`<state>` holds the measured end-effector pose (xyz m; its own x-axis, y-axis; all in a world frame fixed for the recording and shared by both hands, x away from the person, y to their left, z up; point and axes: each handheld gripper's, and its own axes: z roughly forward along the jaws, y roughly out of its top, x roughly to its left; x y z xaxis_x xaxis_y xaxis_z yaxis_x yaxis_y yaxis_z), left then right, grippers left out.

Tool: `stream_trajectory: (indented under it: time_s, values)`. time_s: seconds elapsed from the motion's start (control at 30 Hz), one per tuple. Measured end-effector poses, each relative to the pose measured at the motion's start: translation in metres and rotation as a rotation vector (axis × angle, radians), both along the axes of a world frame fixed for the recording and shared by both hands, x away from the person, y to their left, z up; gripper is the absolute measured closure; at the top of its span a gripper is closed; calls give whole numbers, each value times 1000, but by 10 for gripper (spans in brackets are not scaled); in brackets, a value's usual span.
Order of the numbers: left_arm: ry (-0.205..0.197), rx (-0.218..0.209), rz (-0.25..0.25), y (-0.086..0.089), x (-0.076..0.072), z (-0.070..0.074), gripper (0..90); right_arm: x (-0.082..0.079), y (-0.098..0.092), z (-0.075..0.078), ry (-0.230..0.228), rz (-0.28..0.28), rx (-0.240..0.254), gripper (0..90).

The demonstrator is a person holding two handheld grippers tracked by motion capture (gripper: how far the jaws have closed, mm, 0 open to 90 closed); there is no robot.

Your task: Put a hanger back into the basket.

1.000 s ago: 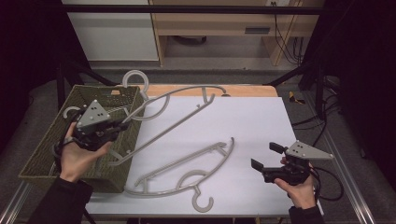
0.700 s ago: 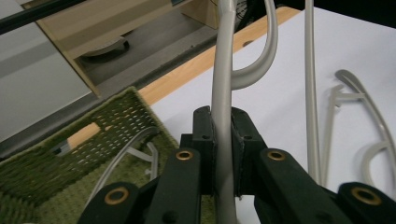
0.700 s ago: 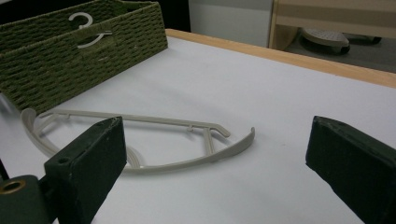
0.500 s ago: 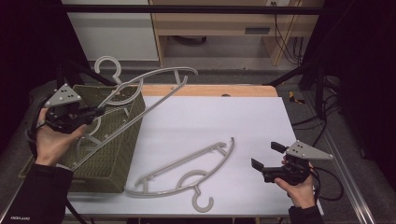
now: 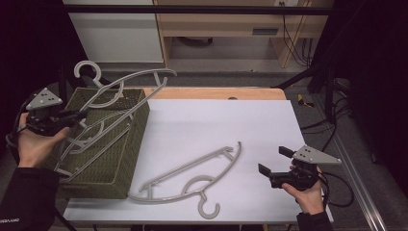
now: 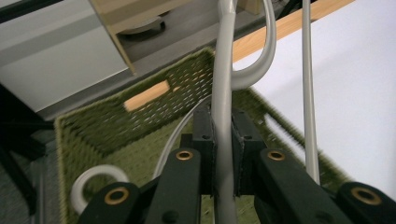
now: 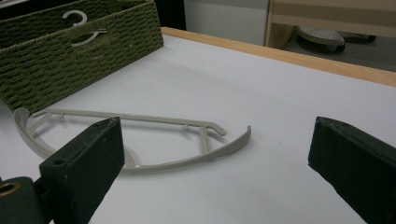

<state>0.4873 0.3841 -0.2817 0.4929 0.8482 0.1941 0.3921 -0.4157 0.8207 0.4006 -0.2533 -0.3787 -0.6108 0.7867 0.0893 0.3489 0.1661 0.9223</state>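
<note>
A white table point(image 5: 216, 125) with a wooden far edge is seen in a dark room. A grey hanger point(image 5: 120, 91) is clamped in the left gripper point(image 5: 79, 114) over a green basket point(image 5: 113, 163). The right gripper point(image 5: 272, 161) is held wide open, empty, near a second hanger point(image 5: 192, 173) lying on the table. No writing can be read.

High overhead view; two close jaw-level views

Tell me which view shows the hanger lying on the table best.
High view: the whole hanger on the table shows, hook to arm tips, lying flat on the white table. The right gripper view shows most of it behind that gripper's jaws, partly covered.
</note>
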Motion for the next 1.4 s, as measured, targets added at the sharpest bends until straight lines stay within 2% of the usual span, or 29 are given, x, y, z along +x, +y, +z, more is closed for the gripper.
stream_trajectory:
  time_s: [0.17, 0.43, 0.77, 1.2, 1.27, 1.4]
  values:
    - [15, 31, 33, 17, 0, -10, 828, 0, 0, 0, 0, 2, -2, 39]
    - [33, 44, 77, 44, -3, -23, 828, 1, 1, -1, 6, 0, -6, 38]
    - [58, 57, 130, 68, -5, -35, 827, 1, 1, -1, 4, -3, -3, 39]
    - [90, 84, 164, 83, -8, -50, 827, 1, 2, -1, 6, -2, -7, 39]
    - [112, 100, 178, 84, -7, -54, 827, 1, 2, -1, 6, 1, -10, 39]
    - [132, 96, 166, 80, -5, -63, 827, 2, 3, -2, 12, -1, -9, 39]
